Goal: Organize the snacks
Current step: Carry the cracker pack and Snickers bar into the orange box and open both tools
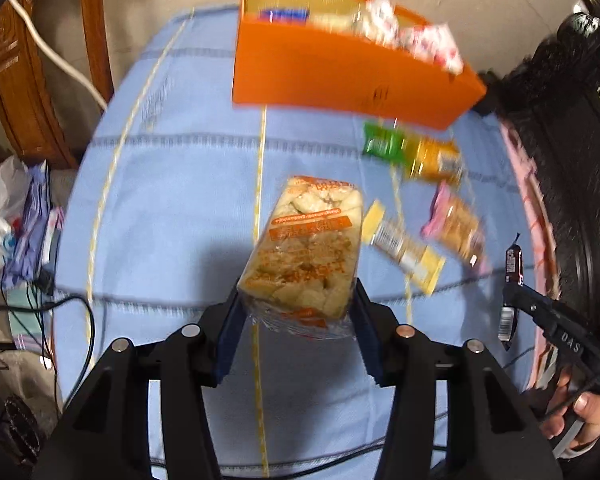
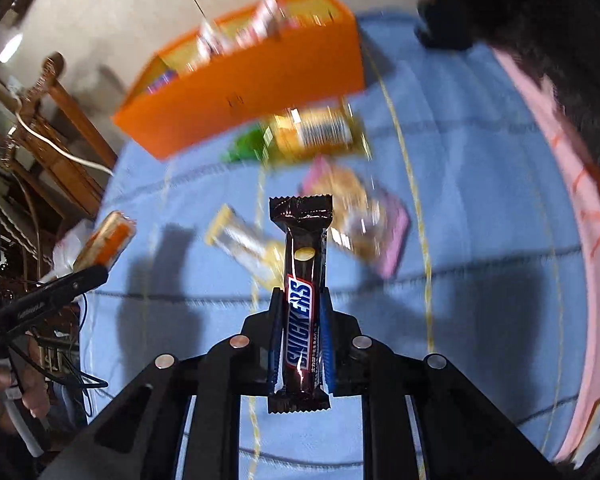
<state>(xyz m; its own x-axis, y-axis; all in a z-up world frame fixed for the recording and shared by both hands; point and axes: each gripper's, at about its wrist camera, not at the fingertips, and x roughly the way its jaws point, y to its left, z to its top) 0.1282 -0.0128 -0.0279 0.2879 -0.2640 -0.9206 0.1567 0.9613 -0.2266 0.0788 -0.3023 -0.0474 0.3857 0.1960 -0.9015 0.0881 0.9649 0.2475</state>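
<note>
Left wrist view showed the left gripper [image 1: 296, 300] clamped on a clear bag of fried snacks [image 1: 304, 248], lifted above the blue cloth [image 1: 160, 208] nearer the camera than the orange box [image 1: 340, 76], apparently for carrying to it; below the box's right end lay a green and orange packet [image 1: 412, 152], a yellow bar [image 1: 404, 248] and a pink packet [image 1: 456, 224], unsorted; at the right edge the right gripper [image 1: 510, 286] pinched a chocolate bar [image 1: 513, 266]. Right wrist view showed that bar [image 2: 302, 300] held upright between closed fingers, pointing toward the box [image 2: 252, 92]; the box held several blurred wrappers, red-and-white ones [image 1: 412, 36] at its right end and a blue one [image 1: 284, 15] at its left.
</note>
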